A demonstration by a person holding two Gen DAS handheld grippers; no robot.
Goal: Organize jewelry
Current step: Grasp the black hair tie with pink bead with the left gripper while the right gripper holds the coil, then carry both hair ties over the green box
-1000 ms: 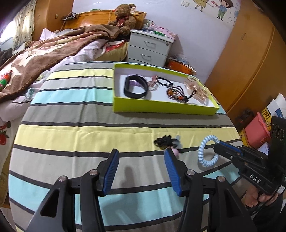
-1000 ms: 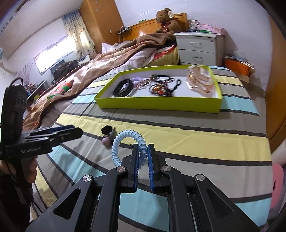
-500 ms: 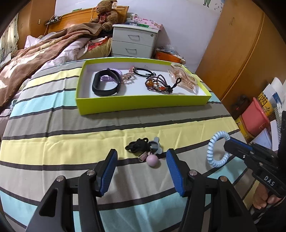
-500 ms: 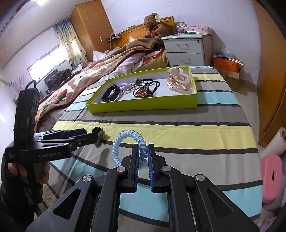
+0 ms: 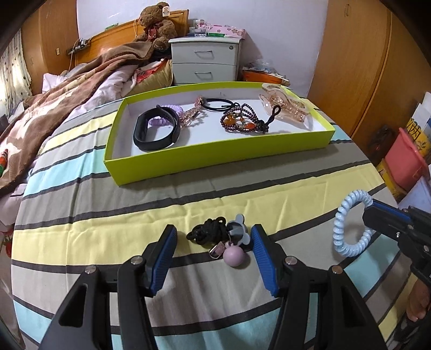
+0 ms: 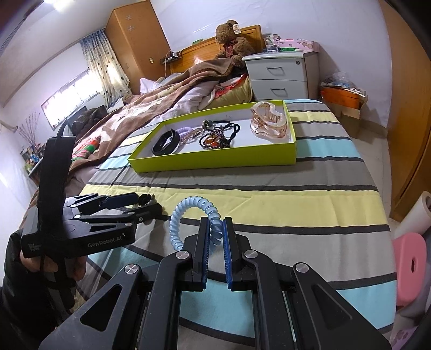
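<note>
A black hair tie with a grey charm and a pink ball (image 5: 221, 237) lies on the striped cloth between the fingers of my open left gripper (image 5: 214, 235). My right gripper (image 6: 215, 228) is shut on a light blue spiral hair tie (image 6: 188, 212) and holds it above the cloth; it also shows in the left wrist view (image 5: 350, 223). A lime green tray (image 5: 215, 158) farther back holds a black band (image 5: 156, 132), a purple spiral tie, a beaded bracelet (image 5: 242, 122), a black elastic and a pink claw clip (image 5: 285, 106).
The table with the striped cloth (image 5: 107, 210) stands beside a bed with a brown blanket (image 5: 54, 107). A white nightstand (image 5: 204, 62) and a teddy bear (image 5: 156, 24) are behind. A pink stool (image 6: 409, 263) and a wooden wardrobe stand on the right.
My left gripper has moved forward so the black hair tie now lies between its open fingers. My right gripper has lifted the blue spiral tie and drawn back a little.
</note>
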